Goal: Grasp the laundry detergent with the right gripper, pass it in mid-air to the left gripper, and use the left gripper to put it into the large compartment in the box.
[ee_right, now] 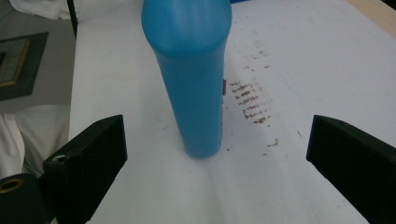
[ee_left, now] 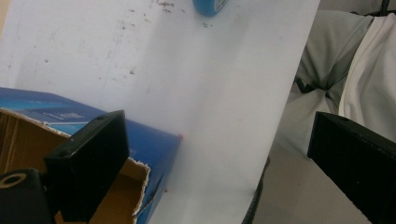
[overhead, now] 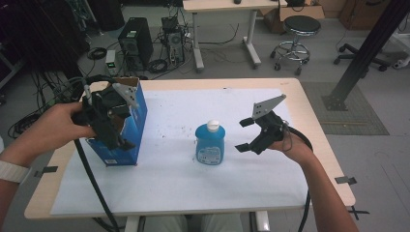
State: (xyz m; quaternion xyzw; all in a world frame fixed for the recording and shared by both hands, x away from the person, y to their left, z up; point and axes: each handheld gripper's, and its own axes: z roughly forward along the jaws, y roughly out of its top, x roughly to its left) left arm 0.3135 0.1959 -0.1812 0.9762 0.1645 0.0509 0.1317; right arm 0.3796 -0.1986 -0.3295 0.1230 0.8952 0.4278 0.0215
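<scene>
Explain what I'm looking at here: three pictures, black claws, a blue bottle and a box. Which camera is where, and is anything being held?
No robot here: a person holds a two-jaw tool in each hand. The wide picture comes from a fixed camera above the table. The other two come from cameras riding on each tool, looking along its black jaws.

On the white sheet stand a blue bottle with a white cap and an open blue cardboard box.

The left tool is at the box, jaws wide, one jaw over its open top. The right tool faces the bottle, jaws spread to either side, apart from it. Nothing is held.
</scene>
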